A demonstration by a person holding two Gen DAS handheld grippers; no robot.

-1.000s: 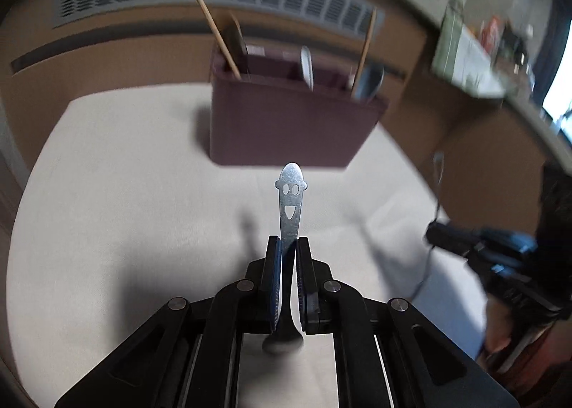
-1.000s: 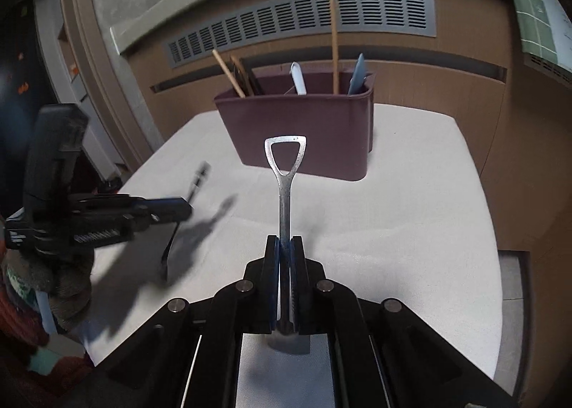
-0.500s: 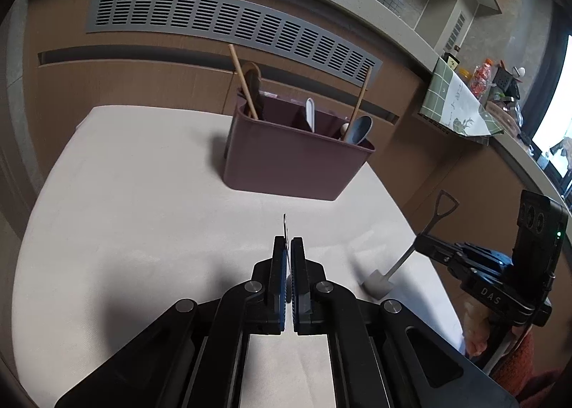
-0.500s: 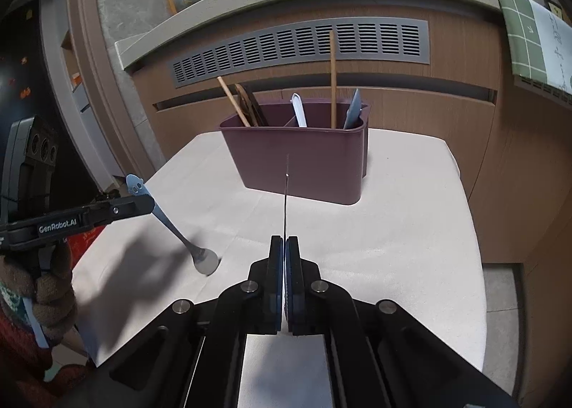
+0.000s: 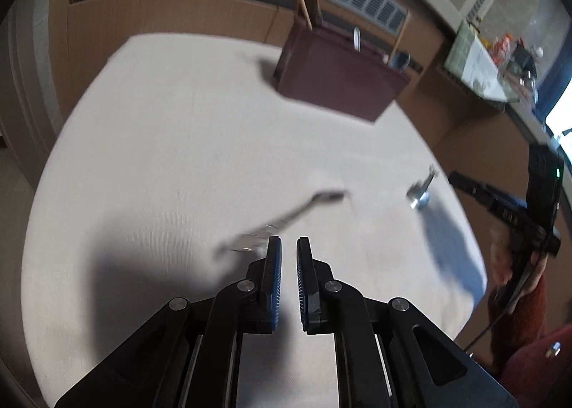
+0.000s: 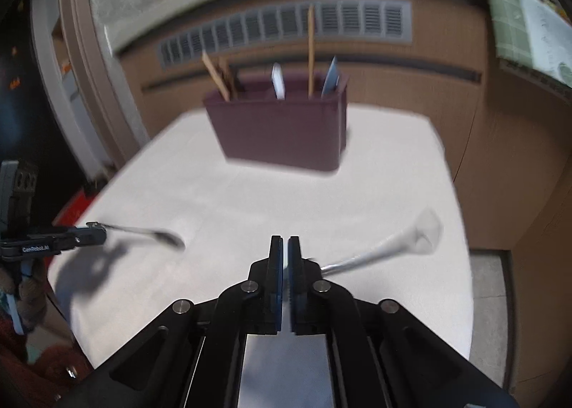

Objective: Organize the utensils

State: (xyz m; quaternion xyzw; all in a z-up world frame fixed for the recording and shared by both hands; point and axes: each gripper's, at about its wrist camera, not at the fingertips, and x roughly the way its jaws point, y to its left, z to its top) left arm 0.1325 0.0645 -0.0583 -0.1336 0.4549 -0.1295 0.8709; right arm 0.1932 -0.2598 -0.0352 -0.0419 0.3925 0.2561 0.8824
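Left tool (image 5: pixel 289 250): jaws have just been opening. The gap between the pads shows only the white cloth-covered table (image 5: pixel 171 143). A slim steel utensil (image 5: pixel 296 213), badly blurred, lies just ahead and left of the tool's left finger; whether it still touches that finger, cannot tell. Right tool (image 6: pixel 285 250): clenched on the stem of a shovel-shaped steel spoon (image 6: pixel 386 247), which sticks out sideways to the tool's right, wide end well clear of the pads. Maroon plastic utensil holder (image 6: pixel 282 136) stands well ahead of both tools, upright, with wooden sticks and pale handles already in its compartments. Handling, as a judgement: both pieces should be light, rigid and slick, with polished metal likely to pivot in a narrow pinch, as the sideways spoon suggests. Best hold is across the flat faces of the stem, near mid-length. A piece flat on the cloth leaves little edge to catch; the soft cloth may give slightly under the fingertips.
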